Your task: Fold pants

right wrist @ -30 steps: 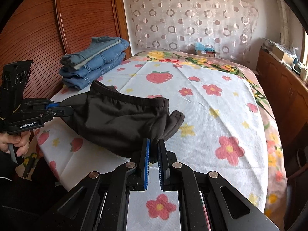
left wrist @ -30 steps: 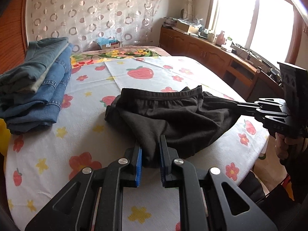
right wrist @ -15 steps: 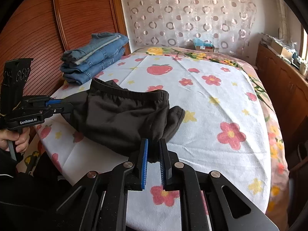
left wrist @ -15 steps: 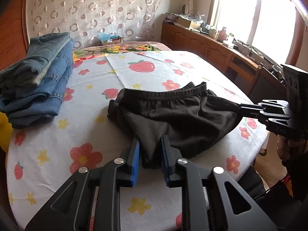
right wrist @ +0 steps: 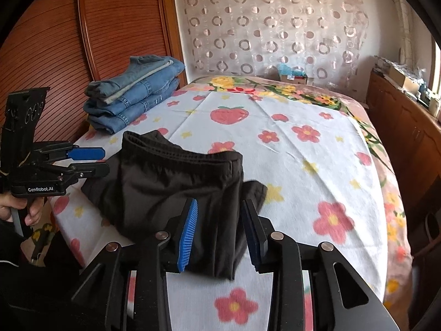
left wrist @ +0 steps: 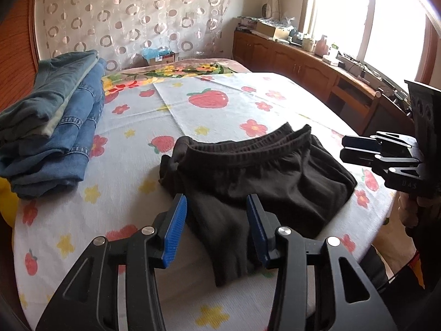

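Black pants (left wrist: 261, 176) with an elastic waistband lie folded on the flowered bed cover (left wrist: 220, 96). In the left wrist view my left gripper (left wrist: 216, 204) hovers over their near corner. Its jaws are opening, with slack cloth lying between the blue pads, which do not press on it. My right gripper (left wrist: 344, 147) stands just off the pants' right edge. In the right wrist view the pants (right wrist: 171, 176) lie ahead, and the right gripper (right wrist: 219, 204) is opening too, with a loose fold between its pads. The left gripper (right wrist: 104, 161) shows at the pants' left side, held by a hand.
A stack of folded blue jeans (left wrist: 52, 127) sits at the bed's far left, by a wooden wardrobe (right wrist: 55, 41). A low wooden cabinet (left wrist: 303, 63) with clutter runs under the window on the right. A small cardboard box (left wrist: 160, 58) stands beyond the bed.
Both grippers went from shut on the pants to open. The cloth, stretched between them before, has dropped and now lies slack on the bed.
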